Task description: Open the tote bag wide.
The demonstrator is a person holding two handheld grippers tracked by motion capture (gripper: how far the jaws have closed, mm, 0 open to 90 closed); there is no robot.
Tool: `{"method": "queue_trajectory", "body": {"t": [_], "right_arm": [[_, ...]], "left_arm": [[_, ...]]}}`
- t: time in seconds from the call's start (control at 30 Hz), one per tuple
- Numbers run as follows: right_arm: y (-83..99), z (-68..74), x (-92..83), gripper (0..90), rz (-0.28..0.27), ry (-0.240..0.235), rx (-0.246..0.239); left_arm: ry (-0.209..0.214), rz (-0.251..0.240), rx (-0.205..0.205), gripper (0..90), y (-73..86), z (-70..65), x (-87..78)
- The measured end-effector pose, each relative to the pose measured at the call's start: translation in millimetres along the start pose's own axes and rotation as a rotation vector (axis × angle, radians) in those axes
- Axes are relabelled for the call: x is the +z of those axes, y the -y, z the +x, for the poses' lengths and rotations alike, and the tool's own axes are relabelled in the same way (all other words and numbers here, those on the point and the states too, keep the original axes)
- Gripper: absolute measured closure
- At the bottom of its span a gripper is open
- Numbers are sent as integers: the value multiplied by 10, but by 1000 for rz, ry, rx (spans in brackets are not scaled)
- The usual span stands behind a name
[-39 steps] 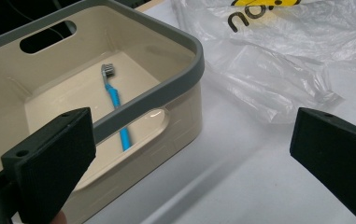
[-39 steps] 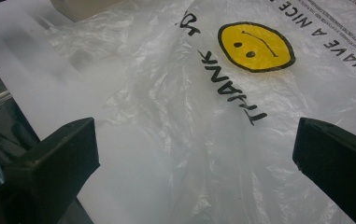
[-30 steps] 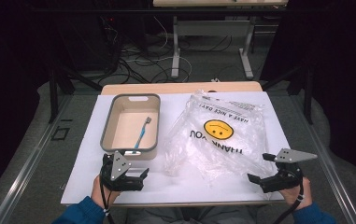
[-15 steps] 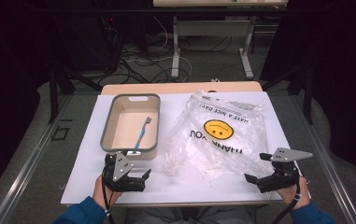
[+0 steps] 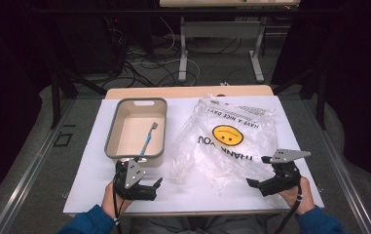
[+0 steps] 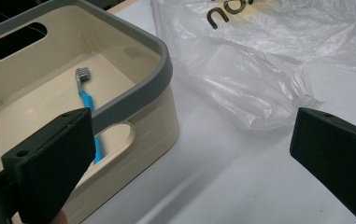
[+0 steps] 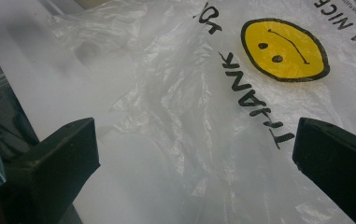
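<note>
Your left gripper [image 5: 150, 187] sits at the near edge of the desk [image 5: 95, 170], just in front of the near wall of the bin [image 5: 110, 141], and its fingers [image 6: 49, 163] are spread wide apart with nothing between them. From the left gripper view you look past them at the bin's grey rim and the handle cut-out in its cream wall, with white desk surface between the two fingers. Inside the bin lies a toothbrush [image 5: 147, 139] with a blue handle, its bristle head toward the far end and its handle running back toward your side; in the left gripper view part of the handle shows through the cut-out. To the right of the bin, a clear plastic bag [image 5: 227, 146] lies crumpled on the desk, printed with a yellow smiley face [image 5: 227, 135] and black lettering that reads upside down from where you stand. Your right gripper [image 5: 258, 185] is held at the near right of the desk, at the near right edge of the bag, fingers [image 7: 59, 158] also wide apart and empty, hovering over the wrinkled plastic near the lettering; whether they touch the bag can't be told
</note>
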State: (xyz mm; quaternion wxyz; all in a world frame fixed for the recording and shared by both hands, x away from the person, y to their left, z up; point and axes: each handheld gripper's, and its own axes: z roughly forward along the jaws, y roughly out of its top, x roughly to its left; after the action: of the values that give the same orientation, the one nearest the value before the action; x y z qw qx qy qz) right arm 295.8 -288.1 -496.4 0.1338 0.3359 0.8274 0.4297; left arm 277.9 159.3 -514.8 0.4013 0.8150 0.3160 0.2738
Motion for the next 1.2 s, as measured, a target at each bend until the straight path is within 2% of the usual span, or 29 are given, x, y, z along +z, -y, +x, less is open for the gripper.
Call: {"method": "queue_trajectory", "body": {"t": [0.07,0.17,0.2,0.27,0.3,0.37,0.6,0.63,0.67,0.87,0.93,1.0,1.07,1.1,1.13,1.2], "right_arm": [[-25,3,55,0,24,3,-1],[-44,9,94,0,40,-5,0],[-55,7,111,0,46,0,-7],[-76,10,153,0,57,-2,-6],[-95,8,180,0,77,-10,-5],[-101,10,197,0,84,-5,0],[-154,-9,315,0,123,-13,-8],[-162,-16,332,1,129,-17,-5],[-166,-30,358,2,129,-11,-13],[-213,-78,470,30,152,-15,-5],[-232,-74,515,38,180,-20,10],[-232,-86,536,44,177,-22,-3],[-237,-92,561,53,194,-24,2],[-241,-102,569,68,222,-33,-3],[-236,-98,581,78,213,-31,4],[-228,-99,599,90,201,-21,5]], "left_arm": [[8,1,3,6,-2,3,7],[-1,6,10,6,-6,0,17],[13,3,1,6,-5,-7,25],[8,-5,-3,6,-2,-24,41],[3,0,12,5,-8,-19,42],[19,4,3,5,-10,-29,47],[17,-4,9,5,-15,-37,66],[25,3,-4,5,-13,-43,68],[18,2,10,5,-13,-36,74],[37,14,5,5,-6,-47,105],[37,16,9,5,-6,-48,109],[38,15,9,5,-6,-48,113],[40,15,9,5,-5,-46,116],[34,9,11,5,-2,-45,122],[36,10,2,5,1,-51,124],[41,17,11,5,-2,-46,123]]}}
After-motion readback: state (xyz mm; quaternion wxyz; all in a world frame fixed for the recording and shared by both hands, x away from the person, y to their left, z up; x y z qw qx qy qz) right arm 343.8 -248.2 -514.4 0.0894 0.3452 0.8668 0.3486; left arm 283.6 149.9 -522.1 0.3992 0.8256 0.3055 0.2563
